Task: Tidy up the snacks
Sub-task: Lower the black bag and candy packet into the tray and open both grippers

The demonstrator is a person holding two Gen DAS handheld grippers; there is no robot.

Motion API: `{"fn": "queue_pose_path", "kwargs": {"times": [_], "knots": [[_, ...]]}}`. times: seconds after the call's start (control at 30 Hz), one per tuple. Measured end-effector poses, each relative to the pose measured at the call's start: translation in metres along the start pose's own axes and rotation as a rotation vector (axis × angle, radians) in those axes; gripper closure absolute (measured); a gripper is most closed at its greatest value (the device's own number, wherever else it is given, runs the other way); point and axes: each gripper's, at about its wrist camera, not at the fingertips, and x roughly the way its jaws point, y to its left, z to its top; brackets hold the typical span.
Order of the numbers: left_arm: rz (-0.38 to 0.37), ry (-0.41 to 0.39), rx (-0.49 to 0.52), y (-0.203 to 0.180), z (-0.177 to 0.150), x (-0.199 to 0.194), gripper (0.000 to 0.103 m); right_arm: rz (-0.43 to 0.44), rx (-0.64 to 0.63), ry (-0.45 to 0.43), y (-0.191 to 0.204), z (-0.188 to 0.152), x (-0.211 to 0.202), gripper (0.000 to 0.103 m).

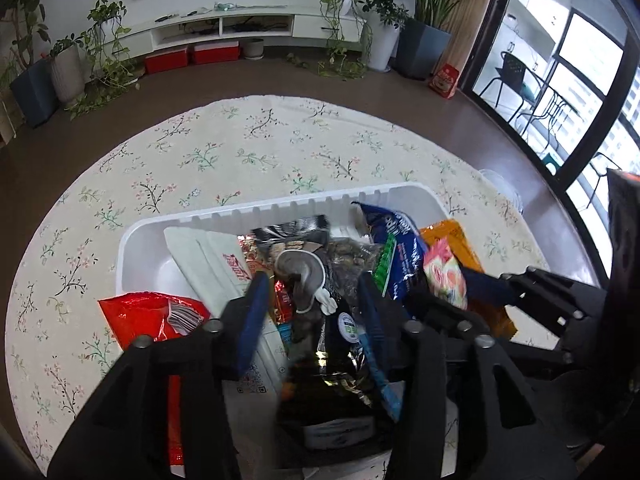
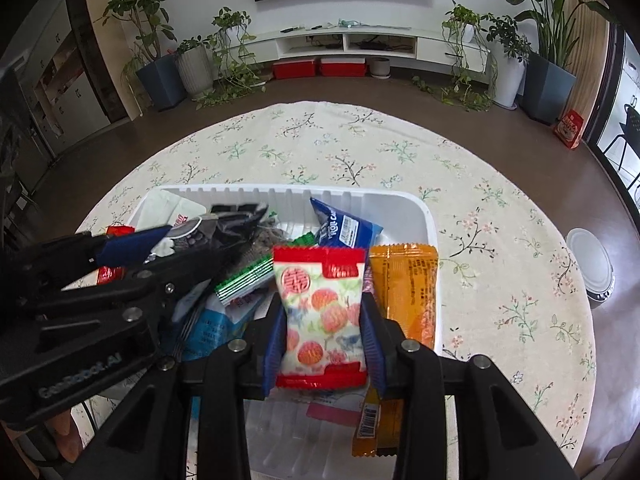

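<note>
A white plastic bin (image 1: 280, 209) on the table holds several snack packets. My left gripper (image 1: 312, 316) hangs over it, open, and a black packet with a grey cartoon figure (image 1: 304, 276) lies between its blue pads on the pile. My right gripper (image 2: 324, 340) is shut on a red-and-white candy packet with a fruit print (image 2: 322, 312), which stands upright above the bin's right side. Beside it lie an orange packet (image 2: 404, 292) and a blue packet (image 2: 344, 228). The left gripper (image 2: 172, 256) also shows at the left of the right wrist view.
A red packet (image 1: 148, 316) hangs at the bin's left edge, next to a white packet (image 1: 208, 264) inside. The round table has a floral cloth (image 1: 240, 152), bare beyond the bin. A white round object (image 2: 590, 268) sits on the floor to the right. Plants line the far wall.
</note>
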Motion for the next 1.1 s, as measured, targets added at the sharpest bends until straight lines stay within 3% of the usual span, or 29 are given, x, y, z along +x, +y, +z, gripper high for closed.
{"fn": "queue_pose_path", "kwargs": {"times": [0.07, 0.33, 0.53, 0.8, 0.9, 1.03, 1.1], "knots": [[-0.002, -0.004, 0.005, -0.002, 0.001, -0.002, 0.049, -0.002, -0.004, -0.003, 0.002, -0.001, 0.001, 0.063], [-0.011, -0.021, -0.002, -0.003, -0.001, -0.004, 0.044, -0.007, -0.004, -0.009, 0.004, -0.001, -0.001, 0.063], [-0.019, -0.037, -0.006, -0.002, -0.005, -0.012, 0.042, -0.008, 0.0, -0.021, 0.005, -0.002, -0.006, 0.048], [-0.021, -0.072, -0.024, 0.002, -0.007, -0.033, 0.034, -0.017, 0.016, -0.062, 0.002, -0.003, -0.022, 0.047], [-0.022, -0.096, -0.032, 0.002, -0.008, -0.047, 0.025, -0.011, 0.035, -0.096, 0.0, -0.003, -0.035, 0.042], [-0.016, -0.161, -0.045, 0.001, -0.011, -0.075, 0.007, -0.013, 0.055, -0.177, -0.001, -0.006, -0.059, 0.027], [-0.017, -0.207, -0.045, 0.0, -0.015, -0.093, 0.004, -0.016, 0.055, -0.212, -0.001, -0.008, -0.072, 0.025]]}}
